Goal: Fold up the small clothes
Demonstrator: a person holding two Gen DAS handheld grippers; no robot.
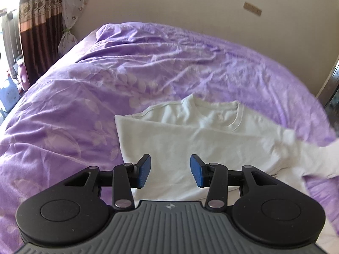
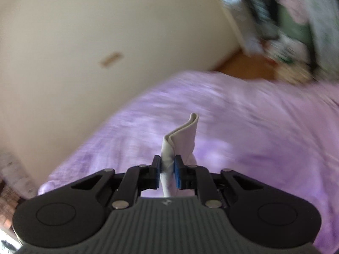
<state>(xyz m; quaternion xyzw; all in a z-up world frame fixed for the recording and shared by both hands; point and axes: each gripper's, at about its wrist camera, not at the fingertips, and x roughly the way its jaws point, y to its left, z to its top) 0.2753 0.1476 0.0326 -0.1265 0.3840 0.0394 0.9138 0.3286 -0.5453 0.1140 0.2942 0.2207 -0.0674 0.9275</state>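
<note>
A small white T-shirt (image 1: 190, 139) lies on the purple bedspread (image 1: 106, 74), its collar toward the far side and its left edge folded in. My left gripper (image 1: 170, 172) hovers over the shirt's near part, open, with nothing between its blue pads. The shirt's right side rises off the bed in a blur (image 1: 313, 158) at the right edge of the left wrist view. In the right wrist view my right gripper (image 2: 167, 172) is shut on a fold of white shirt fabric (image 2: 183, 135), which sticks up past the fingertips above the blurred bedspread (image 2: 254, 137).
A cream wall (image 1: 190, 2) runs behind the bed. Brown curtains (image 1: 40, 27) and clutter stand at the far left. In the right wrist view a wooden floor strip (image 2: 247, 65) and blurred dark furniture (image 2: 296, 21) lie beyond the bed's far edge.
</note>
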